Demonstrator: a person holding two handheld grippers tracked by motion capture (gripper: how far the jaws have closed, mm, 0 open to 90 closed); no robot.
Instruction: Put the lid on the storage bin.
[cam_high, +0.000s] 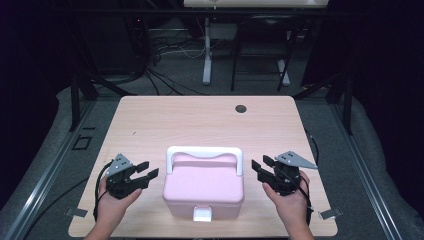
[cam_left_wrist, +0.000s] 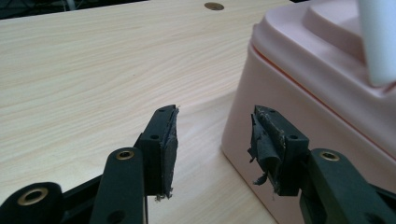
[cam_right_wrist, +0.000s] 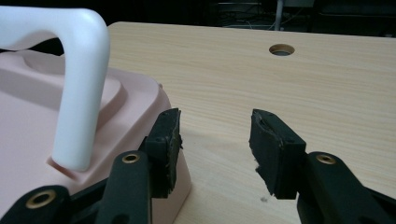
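**Pink box at near edge, tongs wide either side**

1 pink box (cam_high: 203, 192) w/ white handle (cam_high: 204, 152) and white latch (cam_high: 202, 214) sits mid-width on the desk (cam_high: 200, 120), close to the near edge, latch facing that edge. Handle stands upright over the lid's far side.

2 grippers, 1 per hand. Left gripper (cam_high: 148, 171) just off the box's left wall, jaws wide, nothing betw. them; in the left gripper view (cam_left_wrist: 215, 140) the box side lies right by the jaw on the right, contact can't be told. Right gripper (cam_high: 260, 165) near the box's right side, jaws also wide, empty; right gripper view (cam_right_wrist: 215, 144) shows bare wood betw. the pads.

Open room: whole far half of the desk is bare but for 1 cable hole (cam_high: 241, 108) toward the far right corner. Left and right edges lie a little outside each hand.
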